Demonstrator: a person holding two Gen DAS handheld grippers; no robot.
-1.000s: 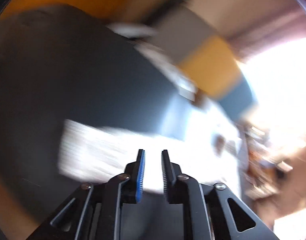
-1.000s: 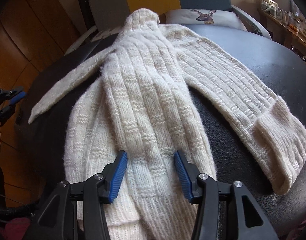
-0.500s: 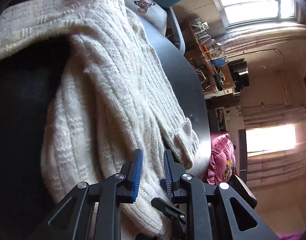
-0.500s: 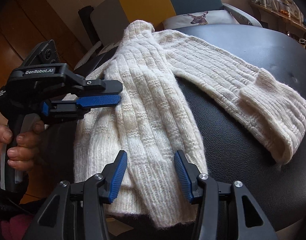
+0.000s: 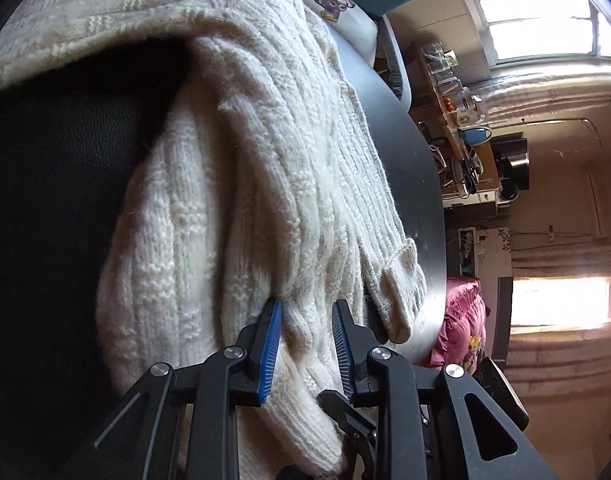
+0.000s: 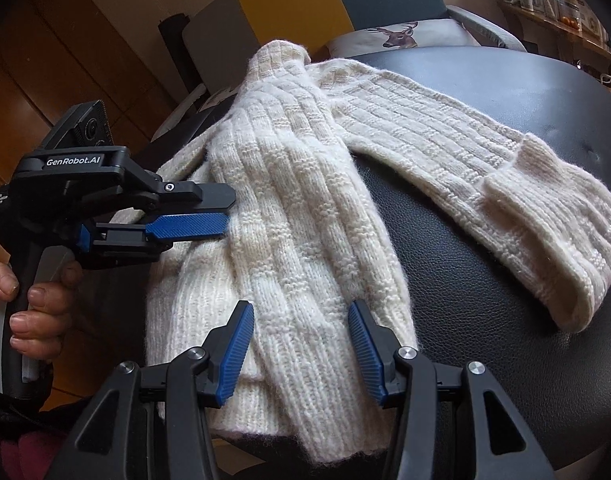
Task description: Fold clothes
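Note:
A cream knitted sweater point(image 6: 305, 200) lies on a round black leather surface point(image 6: 485, 300), its body bunched into long folds. One sleeve stretches right and ends in a turned-up cuff point(image 6: 545, 240). My left gripper point(image 6: 230, 214) comes in from the left, its tips at the sweater's left side. In the left wrist view the left gripper point(image 5: 307, 316) has a ridge of sweater point(image 5: 265, 140) between its opening jaws, and the pads do not squeeze it. My right gripper point(image 6: 301, 320) hovers open over the hem, straddling a fold.
A person's hand point(image 6: 33, 300) holds the left gripper's handle. Behind the surface stand a yellow-and-blue chair back point(image 6: 285, 4) and a deer-print cushion point(image 6: 401, 36). A cluttered shelf point(image 5: 457, 120) and pink bedding point(image 5: 461, 320) lie beyond the far edge.
The left gripper swung in from off the left side onto the sweater's edge, and its jaws have spread a little. The right gripper drew back slightly toward the hem and stayed open.

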